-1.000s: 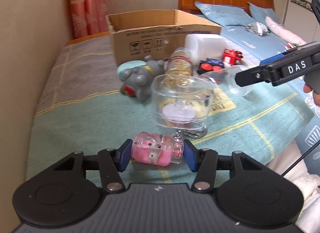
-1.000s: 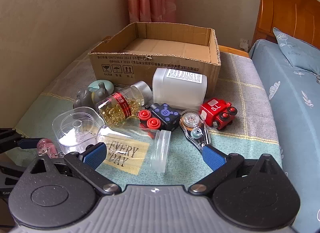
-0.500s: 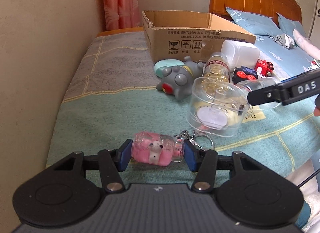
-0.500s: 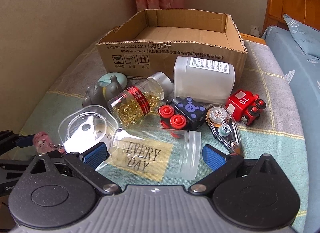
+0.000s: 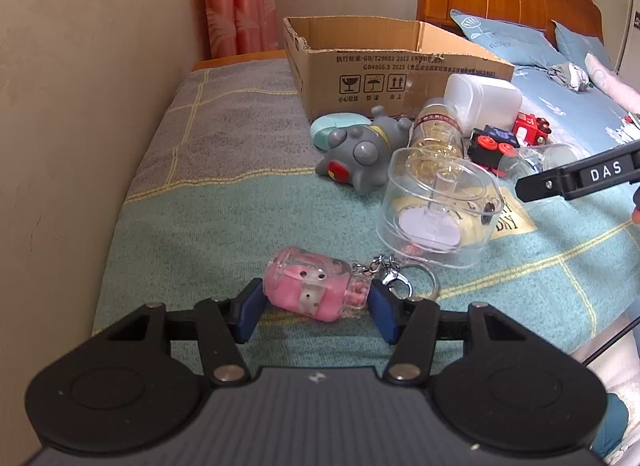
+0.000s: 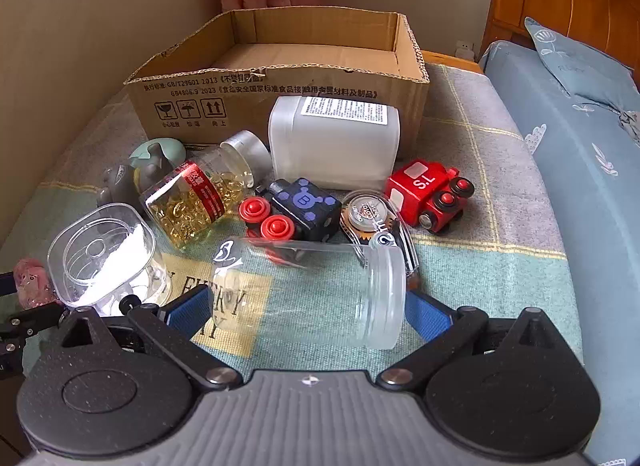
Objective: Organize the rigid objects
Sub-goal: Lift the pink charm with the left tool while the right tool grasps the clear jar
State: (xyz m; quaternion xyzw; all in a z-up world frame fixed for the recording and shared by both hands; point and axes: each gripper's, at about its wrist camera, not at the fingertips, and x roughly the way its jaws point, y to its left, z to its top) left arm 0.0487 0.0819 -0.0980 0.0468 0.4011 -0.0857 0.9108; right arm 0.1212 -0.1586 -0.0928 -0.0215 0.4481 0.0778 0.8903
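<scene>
My left gripper [image 5: 314,308] is shut on a pink bottle keychain [image 5: 312,290], its ring trailing to the right on the blanket. My right gripper [image 6: 308,312] is open with its pads on either side of a clear jar lying on its side [image 6: 316,290], printed "EVERY DAY". An open cardboard box [image 6: 280,93] stands at the back, also in the left wrist view [image 5: 384,65]. The right gripper's finger shows at the right of the left wrist view [image 5: 580,179].
Between jar and box lie a clear square container [image 6: 104,254], a capsule bottle [image 6: 200,197], a grey toy [image 5: 360,153], a white canister [image 6: 334,141], a black toy with red wheels [image 6: 296,213], a correction tape [image 6: 376,221] and a red train [image 6: 428,193]. Wall at left.
The left gripper has drawn back and turned left with the keychain. The right gripper has moved forward, so the clear jar now lies between its pads.
</scene>
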